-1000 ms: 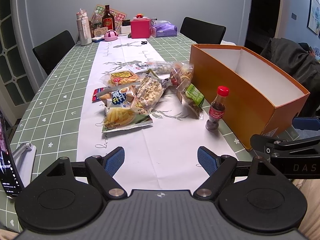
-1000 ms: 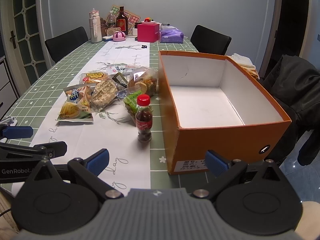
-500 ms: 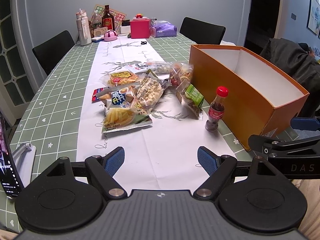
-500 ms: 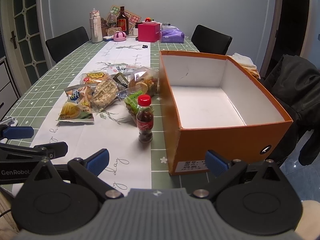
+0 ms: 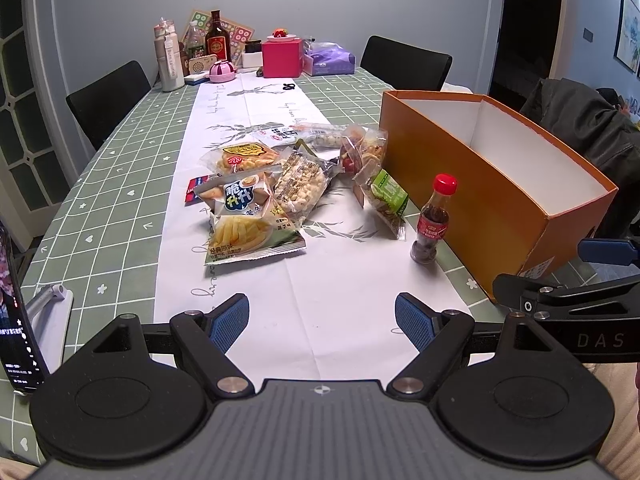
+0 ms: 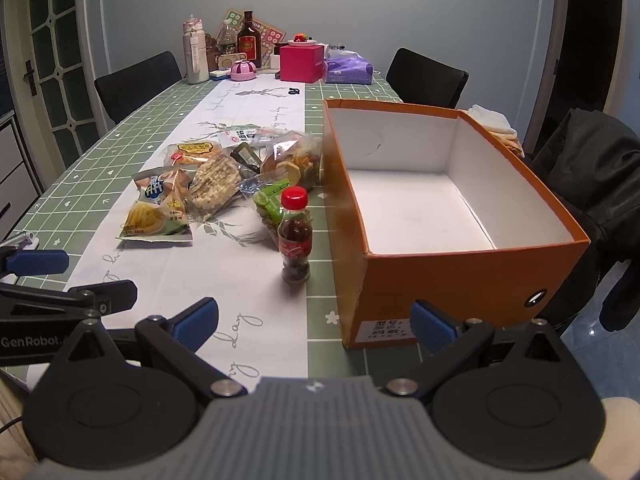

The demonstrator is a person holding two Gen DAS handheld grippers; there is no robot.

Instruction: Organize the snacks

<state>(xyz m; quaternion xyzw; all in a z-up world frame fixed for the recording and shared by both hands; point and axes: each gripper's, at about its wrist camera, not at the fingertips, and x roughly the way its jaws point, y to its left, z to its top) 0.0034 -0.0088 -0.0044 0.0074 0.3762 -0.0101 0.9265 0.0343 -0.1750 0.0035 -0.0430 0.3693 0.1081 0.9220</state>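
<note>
Several snack bags lie in a heap on the white table runner; the heap also shows in the right wrist view. The nearest is a yellow chips bag. A small red-capped cola bottle stands upright beside an empty orange box, which also shows in the right wrist view with the bottle to its left. My left gripper is open and empty, short of the snacks. My right gripper is open and empty, near the box's front corner.
Bottles, a pink box and a purple tissue pack stand at the table's far end. Black chairs flank the table. A phone on a stand is at the near left. A dark jacket hangs right of the box.
The right gripper has drifted slightly forward and left toward the bottle. The left gripper has barely moved. Both stay open.
</note>
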